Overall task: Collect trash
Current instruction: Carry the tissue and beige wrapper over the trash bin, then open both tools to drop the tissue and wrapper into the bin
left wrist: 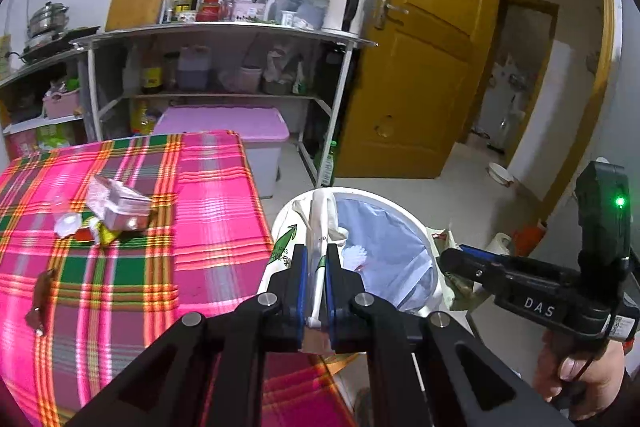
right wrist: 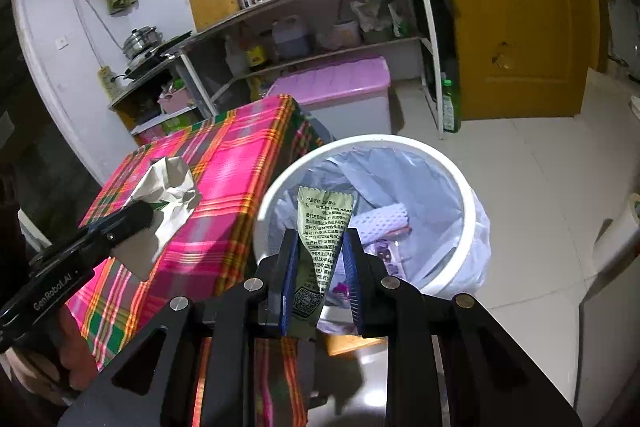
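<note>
The job is partway through. The left tongs (left wrist: 316, 263) are clamped on a crumpled white paper bag with green print (left wrist: 320, 223), and the right tongs (right wrist: 320, 259) are clamped on a flattened olive-green snack wrapper with black print (right wrist: 320, 227). Both pieces hang at the round white waste bin lined with a pale plastic bag (right wrist: 472, 219), which stands on the floor just beside the tabletop covered in a pink, green and orange plaid cloth (left wrist: 208, 227) — neither has been let go yet.

The bin already holds a white foam net sleeve (right wrist: 384, 221) and some purple scraps. Left on the cloth are a small pink and white carton (left wrist: 120, 205), a white cap or cup (left wrist: 67, 223), red and yellow wrappers (left wrist: 96, 233) and a brown scrap (left wrist: 42, 291) near the edge.

Readable writing is scarce — "DAS" on the right tool's body, "GenRobot.AI" on the left tool's. The wrapper carries dense printed Chinese text and a square code, too small to read.
</note>
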A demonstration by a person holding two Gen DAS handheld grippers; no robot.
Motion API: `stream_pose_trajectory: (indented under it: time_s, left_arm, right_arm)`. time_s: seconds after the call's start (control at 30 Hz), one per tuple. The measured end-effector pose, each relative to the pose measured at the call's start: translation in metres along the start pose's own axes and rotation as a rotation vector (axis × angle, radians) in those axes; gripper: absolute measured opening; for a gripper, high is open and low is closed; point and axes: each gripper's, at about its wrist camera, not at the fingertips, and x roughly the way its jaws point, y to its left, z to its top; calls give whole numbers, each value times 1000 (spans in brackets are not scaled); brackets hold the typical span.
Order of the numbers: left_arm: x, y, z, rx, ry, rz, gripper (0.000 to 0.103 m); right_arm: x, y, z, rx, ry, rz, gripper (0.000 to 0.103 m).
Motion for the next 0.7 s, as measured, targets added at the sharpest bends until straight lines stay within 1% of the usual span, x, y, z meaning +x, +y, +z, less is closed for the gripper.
stream_pose_trajectory:
  time_s: [0.27,0.5,0.63,0.7]
  left_arm:
    - [38,-5,3,2,49,-20,8]
    - [69,-5,5,-15,92,-35,8]
    - [81,-4,5,-23,110,-33,13]
    - [82,-2,5,-32,113,-36,13]
  right_arm:
    - [22,-19,3,23,30,-19,23]
    - [41,-28,6,28,68,-12,25]
    - [46,-33,5,36,78,-29,25]
    - [46,-34,5,38,79,-31,25]
